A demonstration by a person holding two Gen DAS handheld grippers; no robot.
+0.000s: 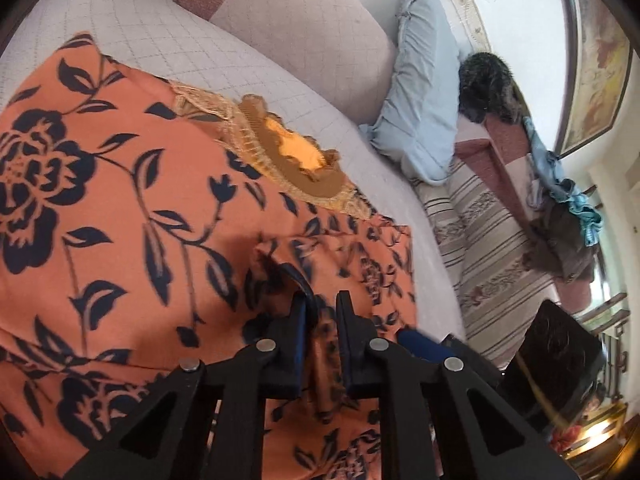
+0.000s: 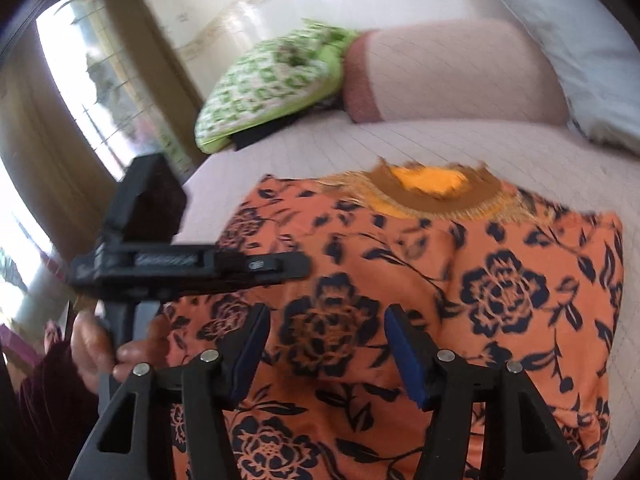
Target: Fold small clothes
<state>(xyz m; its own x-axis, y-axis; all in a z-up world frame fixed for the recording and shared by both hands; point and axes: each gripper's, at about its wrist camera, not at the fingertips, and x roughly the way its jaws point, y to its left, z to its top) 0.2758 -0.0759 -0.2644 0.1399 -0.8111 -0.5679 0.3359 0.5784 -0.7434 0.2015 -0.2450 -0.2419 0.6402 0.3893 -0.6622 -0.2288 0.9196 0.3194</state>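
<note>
So the garment (image 2: 400,280) is an orange top with a big navy flower-and-leaf print, plus a brown and gold trimmed neckline (image 1: 280,148) with yellow lining showing through. It's lying mostly flat on the bed, neckline facing the pillows, one edge bunched up into a fold.

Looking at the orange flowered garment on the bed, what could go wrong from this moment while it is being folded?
1. The left gripper pinches only a small bunched fold of the orange garment, so the cloth may slip out or fold crookedly.
2. The right gripper is open above the garment, gripping nothing; that side could drag or wrinkle.
3. The two grippers are close together, so they might bump.
</note>
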